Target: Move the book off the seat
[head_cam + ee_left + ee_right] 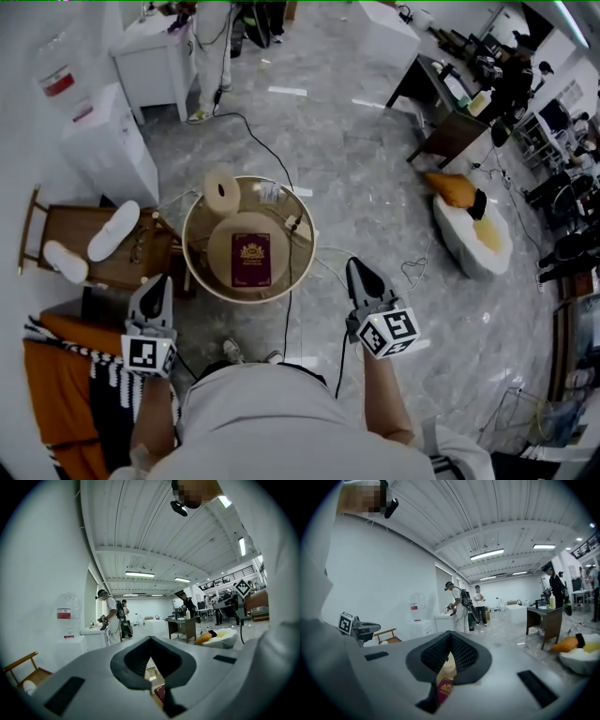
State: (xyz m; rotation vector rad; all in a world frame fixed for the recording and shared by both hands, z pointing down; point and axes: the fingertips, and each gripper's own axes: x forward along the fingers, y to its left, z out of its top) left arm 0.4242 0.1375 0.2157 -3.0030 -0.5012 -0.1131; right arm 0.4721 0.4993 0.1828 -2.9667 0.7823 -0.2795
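Observation:
A dark red book (pixel 250 260) with a gold emblem lies flat on the round beige seat (pixel 217 246), straight ahead of me. My left gripper (pixel 158 280) hangs left of the seat, apart from it, with its jaws together and nothing in them. My right gripper (pixel 357 266) hangs right of the seat, also shut and empty. In the left gripper view the book (pixel 160 693) shows through the slot below the closed left gripper (pixel 150 641). The right gripper view shows the book (pixel 445 686) under the closed right gripper (pixel 450 635).
A paper roll (pixel 222 192) and small items sit at the seat's far rim. A wooden chair (pixel 111 267) with white slippers stands left, a water dispenser (pixel 111 142) beyond it. Cables (pixel 289 309) cross the floor. A white cushion (pixel 473 234) and desk (pixel 442 111) lie right. People stand farther off.

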